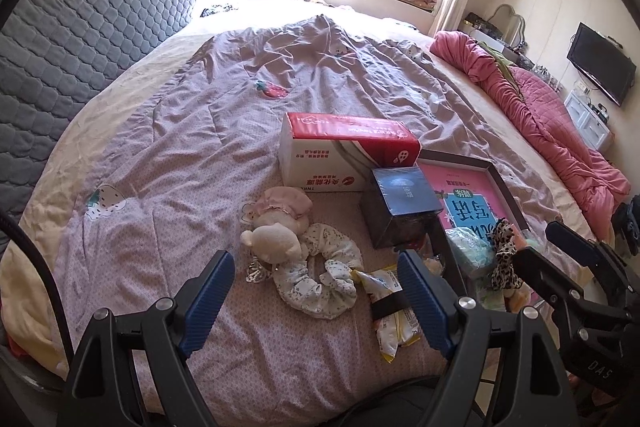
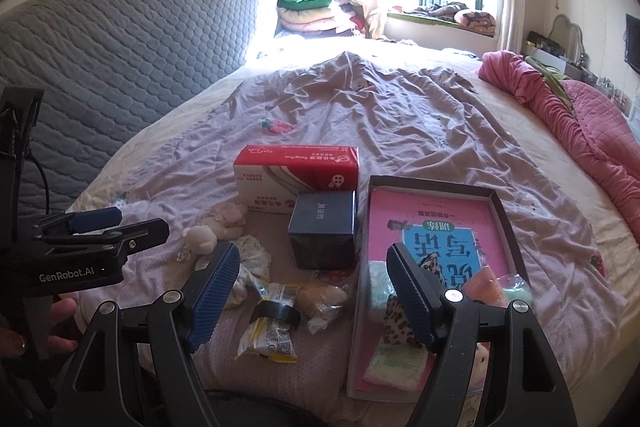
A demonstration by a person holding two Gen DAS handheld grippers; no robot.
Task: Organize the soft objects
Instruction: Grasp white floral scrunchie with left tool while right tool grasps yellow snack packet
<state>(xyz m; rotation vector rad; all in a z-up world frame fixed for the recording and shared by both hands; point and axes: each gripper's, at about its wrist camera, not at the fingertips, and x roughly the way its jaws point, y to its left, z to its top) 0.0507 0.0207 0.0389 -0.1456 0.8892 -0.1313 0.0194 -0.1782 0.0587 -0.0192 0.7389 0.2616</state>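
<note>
Both grippers hover over a bed (image 1: 168,155) covered by a lilac quilt with strawberry patches, and neither holds anything. The left gripper (image 1: 316,301) has its blue-padded fingers (image 1: 208,303) spread wide apart; between and just beyond their tips lie a floral scrunchie (image 1: 320,279) and, touching it on the far side, a small plush doll (image 1: 276,223) with a pink bonnet. Against the inner side of its right-hand finger lies a yellow snack packet (image 1: 390,323) with a black band (image 2: 276,313) round it. The right gripper (image 2: 312,291) also has its fingers (image 2: 214,297) wide apart with nothing pressed between them; the same yellow packet sits in the gap, near the left-hand finger, with a clear-wrapped bun (image 2: 324,297) just beyond it. Past the bun stands a dark blue box (image 2: 324,227), and behind that, touching it, a red and white tissue pack (image 2: 296,173). To the right of the right-hand finger is a shallow dark-rimmed tray (image 2: 504,227) holding a pink booklet (image 2: 432,223); in the tray's near end, partly hidden by that finger, lie a leopard-print scrunchie (image 2: 396,323), a pale green pouch (image 2: 376,287), a pink soft piece (image 2: 486,285) and a mint one (image 2: 516,289). A rumpled pink blanket (image 2: 580,123) lies well off to the right along the bed's edge.
</note>
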